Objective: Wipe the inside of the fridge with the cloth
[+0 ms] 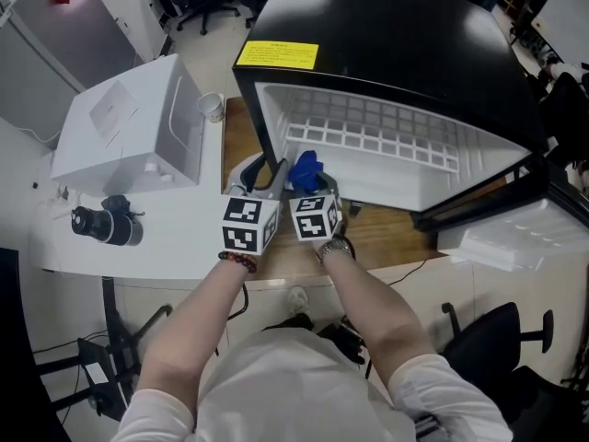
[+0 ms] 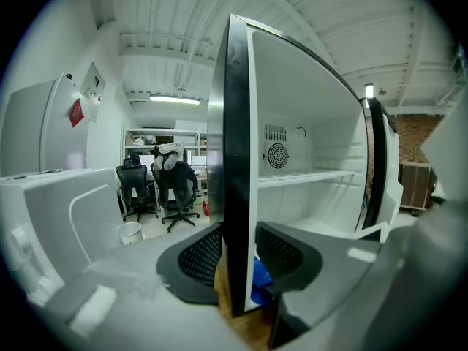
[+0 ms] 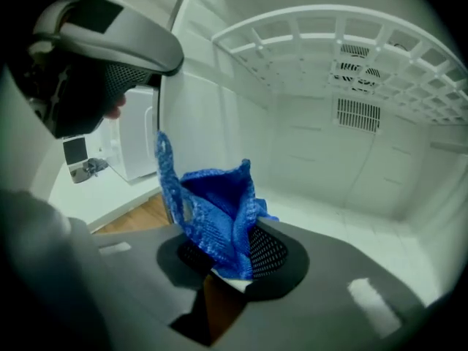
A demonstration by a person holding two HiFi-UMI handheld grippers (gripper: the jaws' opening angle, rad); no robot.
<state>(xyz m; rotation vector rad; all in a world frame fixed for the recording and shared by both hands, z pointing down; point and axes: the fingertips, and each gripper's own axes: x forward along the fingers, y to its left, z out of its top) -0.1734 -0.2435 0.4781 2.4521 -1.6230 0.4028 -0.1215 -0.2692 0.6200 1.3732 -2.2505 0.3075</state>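
Observation:
A black mini fridge (image 1: 386, 44) stands open on the wooden table top (image 1: 386, 238), its inside white with a wire shelf (image 1: 368, 136). In the left gripper view my left gripper (image 2: 238, 258) straddles the front edge of the fridge's left side wall (image 2: 235, 159), its pads against both faces. My right gripper (image 3: 230, 258) is shut on a bunched blue cloth (image 3: 216, 210) just inside the fridge opening, above the white floor near the left wall. In the head view both grippers sit side by side at the fridge's lower left corner, with the cloth (image 1: 305, 169) sticking up between them.
The fridge door (image 1: 515, 219) hangs open to the right. A white box-shaped appliance (image 1: 138, 122), a small cup (image 1: 212, 107) and a black camera-like object (image 1: 109, 224) lie left of the fridge. Office chairs (image 2: 157, 189) stand farther back.

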